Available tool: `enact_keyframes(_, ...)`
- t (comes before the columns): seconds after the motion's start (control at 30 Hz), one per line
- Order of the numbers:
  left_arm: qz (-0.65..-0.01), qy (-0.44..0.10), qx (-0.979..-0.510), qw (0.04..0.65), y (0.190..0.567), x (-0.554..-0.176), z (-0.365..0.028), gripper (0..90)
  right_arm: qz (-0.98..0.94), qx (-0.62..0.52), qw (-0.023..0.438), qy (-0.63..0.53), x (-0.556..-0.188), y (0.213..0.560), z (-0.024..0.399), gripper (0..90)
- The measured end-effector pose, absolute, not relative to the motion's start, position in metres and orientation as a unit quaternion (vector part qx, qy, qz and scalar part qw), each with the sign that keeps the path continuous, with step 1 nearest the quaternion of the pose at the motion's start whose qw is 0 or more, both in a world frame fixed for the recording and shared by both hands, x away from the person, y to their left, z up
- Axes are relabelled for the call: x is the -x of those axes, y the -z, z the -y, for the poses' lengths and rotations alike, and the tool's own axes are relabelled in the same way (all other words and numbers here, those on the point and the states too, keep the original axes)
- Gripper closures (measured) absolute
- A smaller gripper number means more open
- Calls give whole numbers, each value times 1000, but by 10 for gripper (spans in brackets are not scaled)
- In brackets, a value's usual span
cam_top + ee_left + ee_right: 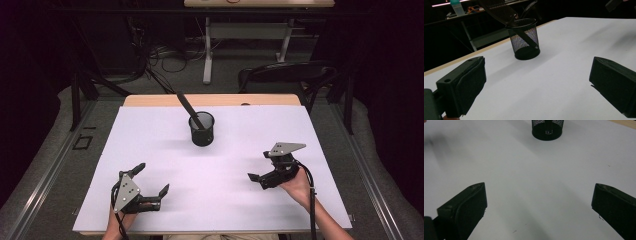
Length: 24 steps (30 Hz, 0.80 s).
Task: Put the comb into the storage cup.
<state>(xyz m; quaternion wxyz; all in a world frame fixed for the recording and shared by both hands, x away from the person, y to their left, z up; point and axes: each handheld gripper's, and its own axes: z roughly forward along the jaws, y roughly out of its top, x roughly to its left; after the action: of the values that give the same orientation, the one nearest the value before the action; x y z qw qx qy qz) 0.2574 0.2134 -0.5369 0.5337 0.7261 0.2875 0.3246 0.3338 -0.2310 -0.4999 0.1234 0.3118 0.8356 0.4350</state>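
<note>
1. A white sheet point(220, 170) covers the wooden table point(150, 100); dark room, cables on the floor behind.
2. A black mesh pen cup point(202, 129) holding a dark spatula-like tool point(189, 109) stands near the far edge, centred.
3. The left gripper point(152, 179) and the right gripper point(260, 165) sit near the front corners, jaws wide, holding nothing.

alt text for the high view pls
A black mesh cup holding a slanted black utensil stands on a white table. Near the front edge, the left gripper and right gripper are hand-held, jaws open and empty.
</note>
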Motion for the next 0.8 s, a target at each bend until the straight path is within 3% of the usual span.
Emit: enact_keyframes(0.8,-289,-325,-727,531,537,-257,-213,8,-824,-310,159,-447,-305,507,249,0)
